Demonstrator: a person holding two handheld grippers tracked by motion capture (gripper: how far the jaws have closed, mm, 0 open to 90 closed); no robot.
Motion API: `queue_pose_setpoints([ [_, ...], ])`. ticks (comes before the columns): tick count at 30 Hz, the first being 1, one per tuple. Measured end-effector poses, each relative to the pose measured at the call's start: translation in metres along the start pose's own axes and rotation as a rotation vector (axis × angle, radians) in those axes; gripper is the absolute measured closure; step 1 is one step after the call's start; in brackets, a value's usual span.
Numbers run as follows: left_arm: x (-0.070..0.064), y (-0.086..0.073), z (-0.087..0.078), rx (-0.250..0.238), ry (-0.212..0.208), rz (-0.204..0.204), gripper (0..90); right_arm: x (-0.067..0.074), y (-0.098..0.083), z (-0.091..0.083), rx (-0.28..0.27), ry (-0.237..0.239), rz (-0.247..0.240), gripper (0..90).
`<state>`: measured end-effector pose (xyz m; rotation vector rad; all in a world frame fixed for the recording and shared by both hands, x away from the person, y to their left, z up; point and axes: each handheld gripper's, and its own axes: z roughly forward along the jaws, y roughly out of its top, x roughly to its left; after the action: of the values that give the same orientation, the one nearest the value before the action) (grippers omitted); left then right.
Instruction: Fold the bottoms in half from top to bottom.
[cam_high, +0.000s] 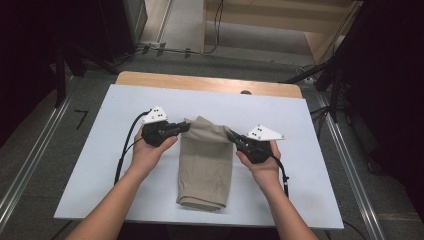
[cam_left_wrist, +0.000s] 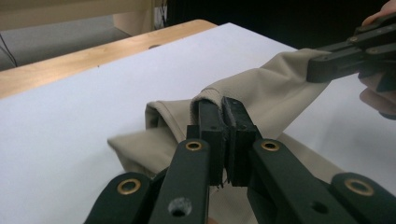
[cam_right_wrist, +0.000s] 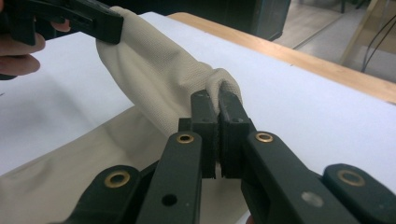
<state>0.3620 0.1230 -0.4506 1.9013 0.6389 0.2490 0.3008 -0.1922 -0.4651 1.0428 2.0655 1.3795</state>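
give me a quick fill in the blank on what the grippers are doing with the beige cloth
1. The left gripper and the right gripper each pinch the far edge of the beige ____.
2. The cloth lies on a ____ board.
3. The jaws of both grippers are ____ on the fabric.
4. Beyond the board, the table edge is made of ____.

Missing words: cloth; white; shut; wood

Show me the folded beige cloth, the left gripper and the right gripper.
folded beige cloth (cam_high: 205, 165), high view, middle of its flat part
left gripper (cam_high: 186, 126), high view, jaw tips
right gripper (cam_high: 232, 135), high view, jaw tips
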Motion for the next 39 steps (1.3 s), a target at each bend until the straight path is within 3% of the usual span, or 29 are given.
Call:
queue_pose_setpoints([
  [12,-0.03,-0.032,-0.018,0.017,-0.041,0.022,88.9,0.023,-0.031,-0.018,0.017,0.023,0.002,85.4],
  [22,-0.049,-0.05,-0.038,0.001,-0.069,0.018,88.8,0.044,-0.041,-0.037,0.003,0.043,-0.019,85.4],
  [31,-0.067,-0.067,-0.053,0.028,-0.086,0.034,88.8,0.061,-0.054,-0.051,0.019,0.062,-0.035,85.3],
  [39,-0.076,-0.076,-0.06,0.043,-0.099,0.038,88.7,0.071,-0.064,-0.062,0.029,0.078,-0.009,85.1],
])
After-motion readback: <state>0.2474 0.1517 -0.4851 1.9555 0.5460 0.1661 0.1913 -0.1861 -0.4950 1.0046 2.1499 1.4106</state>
